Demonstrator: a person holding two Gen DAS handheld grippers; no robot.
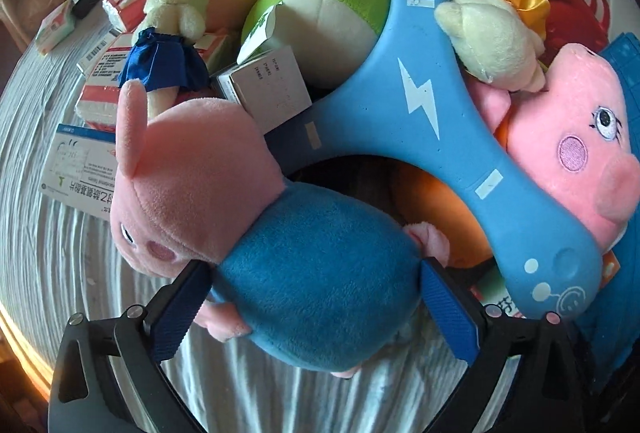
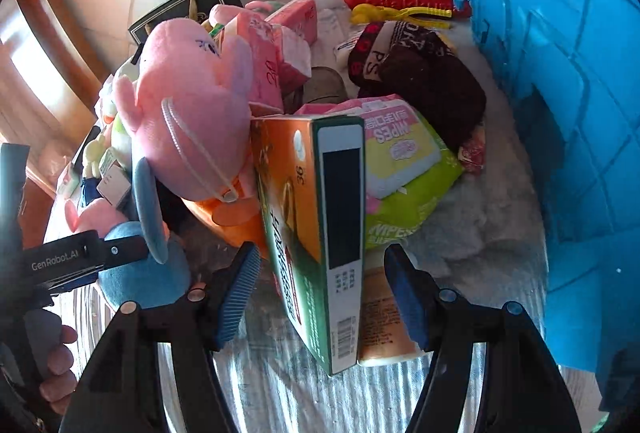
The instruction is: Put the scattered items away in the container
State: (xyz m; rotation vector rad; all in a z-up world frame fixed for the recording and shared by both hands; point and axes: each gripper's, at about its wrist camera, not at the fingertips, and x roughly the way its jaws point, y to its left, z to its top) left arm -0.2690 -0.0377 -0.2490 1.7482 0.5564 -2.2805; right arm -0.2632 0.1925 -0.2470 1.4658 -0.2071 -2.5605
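I see my left gripper (image 1: 316, 307) with its jaws spread wide around a blue-bodied pig plush (image 1: 288, 265); the blue pads (image 1: 448, 313) sit at its flanks, and I cannot tell whether they grip it. Behind it a blue three-armed toy (image 1: 416, 101) lies across a heap of plush animals, among them a green plush (image 1: 320, 9), and medicine boxes (image 1: 272, 85) on the cloth-covered bench (image 1: 48, 241).

My right gripper (image 2: 320, 289) stands half open, its pads clear on both sides of an upright orange and green box (image 2: 316, 233) with a bottle (image 2: 380, 321) just beside it. The blue container (image 2: 568, 81) rises at the right.

My worries: the plush could slip out and fall; the right pads may catch box and bottle together, or tip the box; and the two grippers work near each other and could collide.
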